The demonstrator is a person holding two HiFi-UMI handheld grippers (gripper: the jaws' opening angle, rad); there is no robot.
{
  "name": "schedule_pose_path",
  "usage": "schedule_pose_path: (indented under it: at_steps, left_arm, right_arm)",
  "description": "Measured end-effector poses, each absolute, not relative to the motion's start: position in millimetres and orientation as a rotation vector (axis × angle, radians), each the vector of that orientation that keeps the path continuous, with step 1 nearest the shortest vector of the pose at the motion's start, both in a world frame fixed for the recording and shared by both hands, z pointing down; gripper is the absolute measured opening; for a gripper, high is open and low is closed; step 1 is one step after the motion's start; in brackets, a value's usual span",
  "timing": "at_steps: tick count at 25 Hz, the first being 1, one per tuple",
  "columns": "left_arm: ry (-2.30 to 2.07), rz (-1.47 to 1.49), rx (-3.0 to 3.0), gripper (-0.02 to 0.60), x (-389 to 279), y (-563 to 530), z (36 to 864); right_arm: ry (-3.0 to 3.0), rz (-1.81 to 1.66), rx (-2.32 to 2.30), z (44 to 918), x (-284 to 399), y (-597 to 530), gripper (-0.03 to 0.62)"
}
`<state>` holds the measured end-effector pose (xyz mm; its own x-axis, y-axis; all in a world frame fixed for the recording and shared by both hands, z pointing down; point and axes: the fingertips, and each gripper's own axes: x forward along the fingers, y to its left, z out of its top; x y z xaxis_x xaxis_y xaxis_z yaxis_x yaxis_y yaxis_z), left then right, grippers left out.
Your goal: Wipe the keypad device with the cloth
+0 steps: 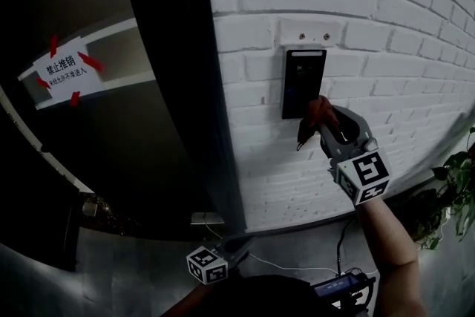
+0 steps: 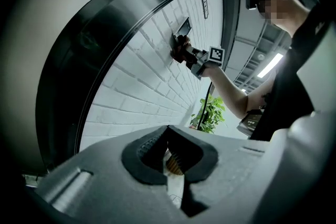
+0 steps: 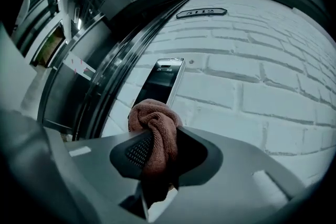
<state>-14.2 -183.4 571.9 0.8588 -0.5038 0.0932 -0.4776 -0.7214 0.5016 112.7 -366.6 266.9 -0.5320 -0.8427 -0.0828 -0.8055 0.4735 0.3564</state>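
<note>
A black keypad device (image 1: 302,83) (image 3: 159,81) is mounted upright on the white brick wall (image 1: 386,41). My right gripper (image 1: 324,124) (image 3: 160,150) is shut on a bunched reddish-brown cloth (image 1: 319,115) (image 3: 156,126), held at the device's lower right corner. From the left gripper view the cloth (image 2: 180,50) looks pressed near the device (image 2: 183,26), though contact is not certain. My left gripper (image 1: 237,247) (image 2: 169,157) hangs low near the floor, shut with nothing between its jaws.
A dark door frame (image 1: 182,78) runs left of the wall, with a taped paper notice (image 1: 67,72) on the glass door. A potted plant (image 1: 456,182) stands at right. A cable and a small dark device (image 1: 338,284) lie below. A door number plate (image 3: 202,12) sits above.
</note>
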Motion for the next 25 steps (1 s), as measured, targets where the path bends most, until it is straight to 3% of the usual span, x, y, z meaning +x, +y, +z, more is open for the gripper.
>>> schedule_pose_path:
  at_steps: [1,2,3,4,6,8,18,25]
  left_arm:
    - [-0.714,-0.064,2.506,0.005,-14.7,-183.2,572.7]
    - [-0.711,-0.06,2.505,0.004,-14.9,-183.4,573.5]
    - [-0.707,-0.057,2.505,0.005,-14.6,-183.9,574.0]
    - [-0.704,-0.055,2.508,0.005,-13.8,-184.9,574.1]
    - [-0.701,-0.058,2.515,0.004,-12.6,-186.5,574.0]
    - [-0.702,-0.063,2.518,0.005,-12.9,-187.0,573.5]
    - [-0.715,-0.081,2.503,0.004,-21.5,-187.0,573.6]
    - [-0.699,-0.074,2.501,0.004,-21.5,-187.3,575.6]
  right_arm:
    - [-2.649,-0.523,1.434,267.7,110.3,-364.1,0.099]
    - [-2.689,-0.508,1.397,268.3,106.5,-361.7,0.131]
    - [-2.718,-0.501,1.371,267.6,103.0,-360.5,0.202]
    - [-2.736,-0.504,1.371,264.5,102.0,-360.9,0.21]
    - [-2.777,-0.506,1.417,251.3,106.2,-362.2,0.121]
    - [-2.83,-0.513,1.457,232.4,109.5,-360.4,0.104]
    - [-2.677,-1.012,1.473,103.4,91.9,-356.5,0.104]
    - [-1.802,-1.692,1.041,129.1,7.8,-341.1,0.106]
